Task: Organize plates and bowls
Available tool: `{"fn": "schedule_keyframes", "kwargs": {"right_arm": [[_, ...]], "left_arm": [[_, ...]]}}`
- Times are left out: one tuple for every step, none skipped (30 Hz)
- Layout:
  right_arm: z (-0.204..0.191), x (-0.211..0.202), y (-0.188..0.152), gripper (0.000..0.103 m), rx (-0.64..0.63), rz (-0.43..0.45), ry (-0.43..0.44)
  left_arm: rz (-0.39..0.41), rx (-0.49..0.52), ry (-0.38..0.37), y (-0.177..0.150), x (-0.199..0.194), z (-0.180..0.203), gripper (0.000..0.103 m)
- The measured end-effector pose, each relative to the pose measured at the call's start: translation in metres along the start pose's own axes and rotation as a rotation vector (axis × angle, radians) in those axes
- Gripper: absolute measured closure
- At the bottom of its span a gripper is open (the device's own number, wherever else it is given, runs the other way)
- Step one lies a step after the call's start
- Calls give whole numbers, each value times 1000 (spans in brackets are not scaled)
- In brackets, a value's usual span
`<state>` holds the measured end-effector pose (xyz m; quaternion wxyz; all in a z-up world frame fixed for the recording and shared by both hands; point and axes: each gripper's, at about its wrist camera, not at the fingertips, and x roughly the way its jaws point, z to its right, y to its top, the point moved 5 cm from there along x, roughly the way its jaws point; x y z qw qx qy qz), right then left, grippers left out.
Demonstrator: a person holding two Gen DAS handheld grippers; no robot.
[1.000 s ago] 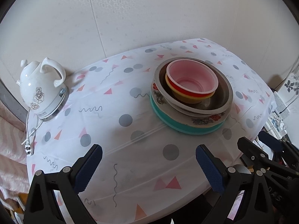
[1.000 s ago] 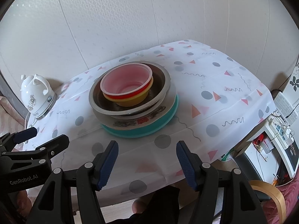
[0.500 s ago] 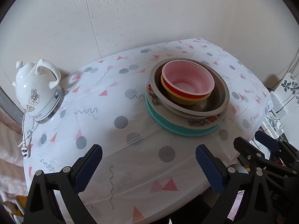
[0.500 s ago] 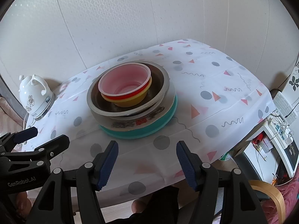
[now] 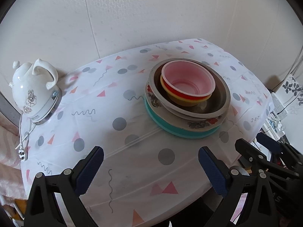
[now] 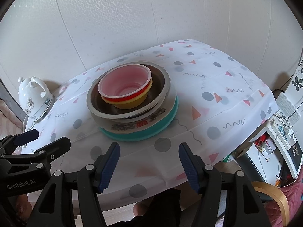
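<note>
Holding both jaws apart, empty, over my surface (image 5: 132,162) near edge; stacked bowls and plates (image 6: 132,102) sit ahead of the right jaws, kettle (image 5: 34,89) far left, white wall (image 6: 113,19) behind.

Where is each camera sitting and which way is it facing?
Left wrist: on the left gripper, facing forward across the table at the kettle and nested stack; its own open fingers and the other gripper show.
Right wrist: on the right gripper, facing the stack; open fingers show.
Both share stack and kettle.
</note>
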<state>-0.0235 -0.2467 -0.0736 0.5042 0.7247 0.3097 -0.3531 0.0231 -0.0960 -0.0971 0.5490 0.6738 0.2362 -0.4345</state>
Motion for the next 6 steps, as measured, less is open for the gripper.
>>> {"fn": "schedule_keyframes", "kwargs": {"right_arm": [[0, 0, 0, 37, 1, -1, -2], [0, 0, 0, 37, 2, -2, -3], [0, 0, 0, 37, 3, -3, -3], [0, 0, 0, 37, 3, -4, -2], [1, 1, 0, 37, 4, -7, -4], [1, 1, 1, 37, 6, -8, -5]], "left_arm": [[-3, -3, -5, 0, 1, 0, 2], [-4, -6, -11, 0, 1, 0, 3], [-3, -10, -16, 0, 1, -1, 3], [-2, -12, -19, 0, 1, -1, 3], [-2, -12, -22, 0, 2, -1, 3], [0, -11, -25, 1, 2, 0, 2]]}}
